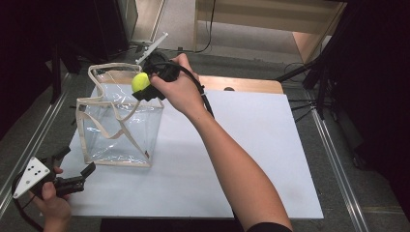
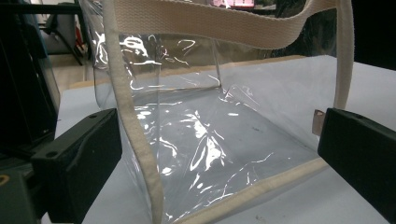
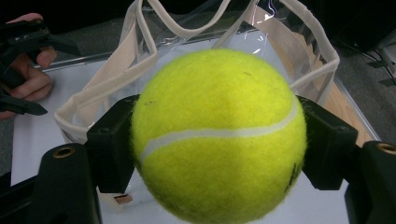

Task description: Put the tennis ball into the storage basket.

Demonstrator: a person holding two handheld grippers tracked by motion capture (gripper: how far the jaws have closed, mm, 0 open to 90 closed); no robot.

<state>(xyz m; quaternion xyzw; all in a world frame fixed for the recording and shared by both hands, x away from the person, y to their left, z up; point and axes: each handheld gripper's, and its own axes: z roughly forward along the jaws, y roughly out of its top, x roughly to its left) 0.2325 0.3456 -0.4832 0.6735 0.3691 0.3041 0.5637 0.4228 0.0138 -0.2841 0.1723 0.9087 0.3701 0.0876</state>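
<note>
I see white table board [image 1: 251, 159] under everything. Clear tote bag [image 1: 118, 128] with cream webbing trim stands upright on board's left part, mouth open, handles [image 1: 104, 67] looped above rim. My right gripper [image 1: 147, 87] hangs over bag's far right corner, jaws clamped on yellow tennis ball [image 1: 140, 81], ball above rim, not inside. My left gripper [image 1: 77, 176] sits low at board's near-left edge, just beside bag's near corner, jaws spread wide, holding nothing

Bag [image 1: 118, 126] standing on board [image 1: 251, 159], toward left side. Ball [image 1: 140, 81] clamped in right gripper [image 1: 147, 87], above bag's open top. Left gripper [image 1: 77, 180] just before bag's near-left corner.
</note>
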